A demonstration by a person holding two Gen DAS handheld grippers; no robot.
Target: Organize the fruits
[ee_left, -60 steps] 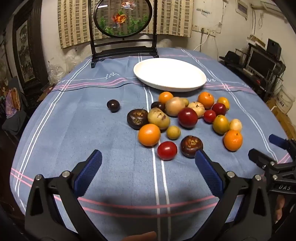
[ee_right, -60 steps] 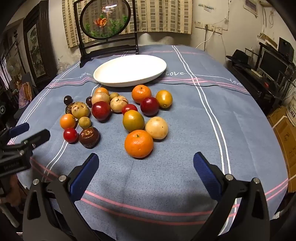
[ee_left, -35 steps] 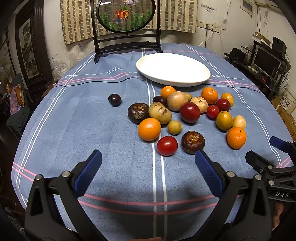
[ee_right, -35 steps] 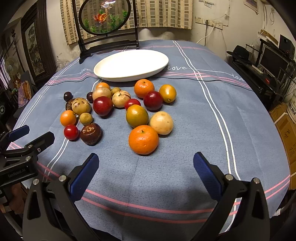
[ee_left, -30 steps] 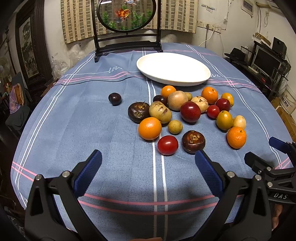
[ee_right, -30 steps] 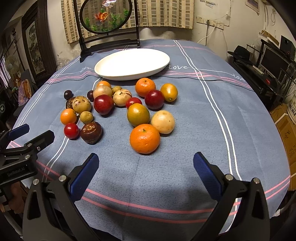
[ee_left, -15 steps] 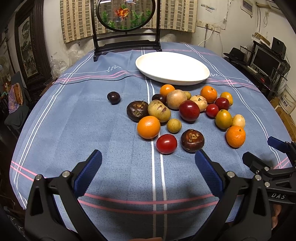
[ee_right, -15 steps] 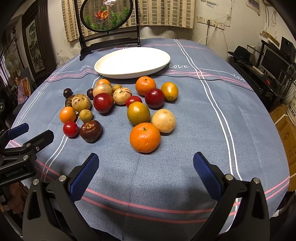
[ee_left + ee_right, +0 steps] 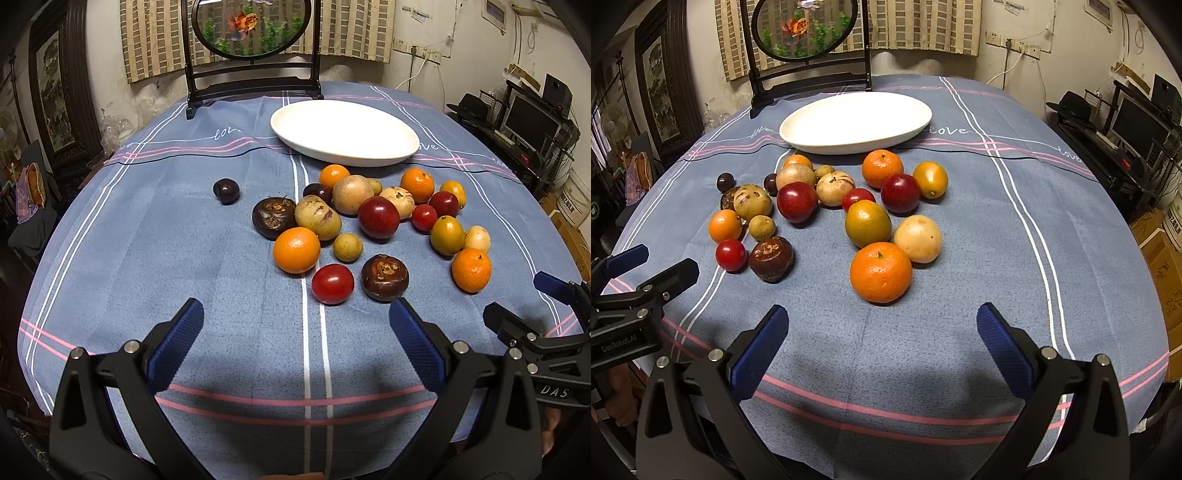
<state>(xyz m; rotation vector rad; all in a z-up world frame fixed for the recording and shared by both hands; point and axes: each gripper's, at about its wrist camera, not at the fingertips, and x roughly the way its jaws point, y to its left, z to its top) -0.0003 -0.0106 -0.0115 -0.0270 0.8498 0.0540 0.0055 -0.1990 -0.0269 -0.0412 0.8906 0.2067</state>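
Orange and round, the nearest mandarin (image 9: pixel 881 272) lies loose on the blue-clothed surface (image 9: pixel 1015 240), just ahead of my right fingers (image 9: pixel 1001 341), touching a pale yellow fruit (image 9: pixel 918 238). Both my grippers, left (image 9: pixel 295 334) and right (image 9: pixel 882 339), hang released and hold nothing. Every fruit still sits on the cloth in a loose cluster; the white plate (image 9: pixel 857 120) behind them is bare. I judge the mandarin light, with a soft rind that gives, and apt to roll, so I would close across its widest middle, gently. The red tomato (image 9: pixel 332 283) near my left fingers (image 9: pixel 177 341) looks smooth, slippery and easily bruised.
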